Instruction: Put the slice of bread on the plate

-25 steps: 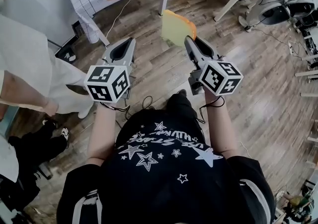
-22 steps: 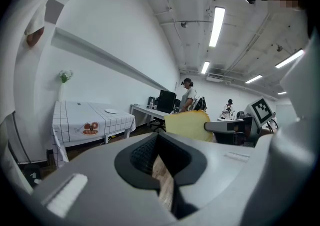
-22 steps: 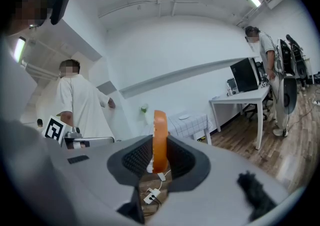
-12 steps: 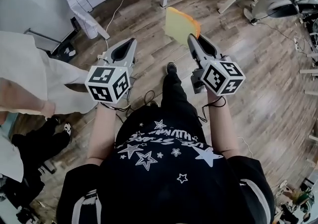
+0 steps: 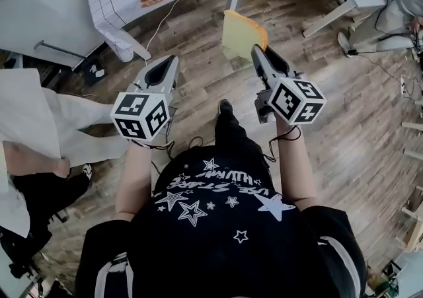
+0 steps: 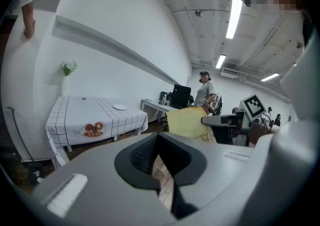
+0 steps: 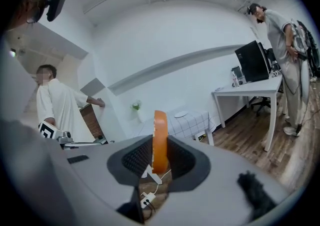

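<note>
- One slice of bread [image 7: 160, 140] stands on edge, clamped between the jaws of the right gripper [image 7: 159, 156]. It is held above the wooden floor [image 5: 198, 52], well apart from the plate [image 6: 120, 107] on the checked table [image 6: 90, 115].
- We judge it light, soft and easily crushed, so a gentle pinch near one edge, as it is held now, suits it.
- Its face is pale yellow, and its crust is orange.
- The left gripper [image 6: 158, 145] has its jaws drawn together on nothing.
</note>
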`<state>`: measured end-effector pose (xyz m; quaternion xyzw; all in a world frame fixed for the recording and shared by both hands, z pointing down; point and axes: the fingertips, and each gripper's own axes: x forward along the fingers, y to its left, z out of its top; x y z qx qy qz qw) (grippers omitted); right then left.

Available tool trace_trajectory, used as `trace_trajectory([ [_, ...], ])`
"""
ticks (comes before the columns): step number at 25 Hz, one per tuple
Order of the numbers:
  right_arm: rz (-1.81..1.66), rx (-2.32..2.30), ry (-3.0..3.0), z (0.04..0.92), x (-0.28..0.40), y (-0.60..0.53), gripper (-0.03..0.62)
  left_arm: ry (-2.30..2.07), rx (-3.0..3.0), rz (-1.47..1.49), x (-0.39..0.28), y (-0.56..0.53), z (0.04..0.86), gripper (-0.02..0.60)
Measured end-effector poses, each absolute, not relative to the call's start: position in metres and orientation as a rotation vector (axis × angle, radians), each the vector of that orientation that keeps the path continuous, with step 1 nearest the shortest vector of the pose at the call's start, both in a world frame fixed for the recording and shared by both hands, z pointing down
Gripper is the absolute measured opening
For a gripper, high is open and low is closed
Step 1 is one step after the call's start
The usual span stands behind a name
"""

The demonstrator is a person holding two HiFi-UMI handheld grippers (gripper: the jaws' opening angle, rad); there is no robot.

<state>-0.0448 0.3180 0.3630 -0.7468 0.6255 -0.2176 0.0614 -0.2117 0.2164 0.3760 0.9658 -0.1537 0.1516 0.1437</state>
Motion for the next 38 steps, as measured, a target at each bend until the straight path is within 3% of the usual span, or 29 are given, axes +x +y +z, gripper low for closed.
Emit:
trace_trajectory([
  [15,-0.669,-2.136,2.024,0.354,0.101,0.207,0.092,-0.621,2.753,0.422,-0.089,0.133,0.362,0.009],
  [29,-0.744,-2.1,2.025,0.376,0.133,0.174,0.092,-0.687,2.74,0.428,-0.072,0.099,0.363,0.009],
  [38,-0.748,-2.213,1.967,0.376,0.168,0.153,0.092,-0.568,2.751,0.421,-0.022,0.051,0.374,0.009],
])
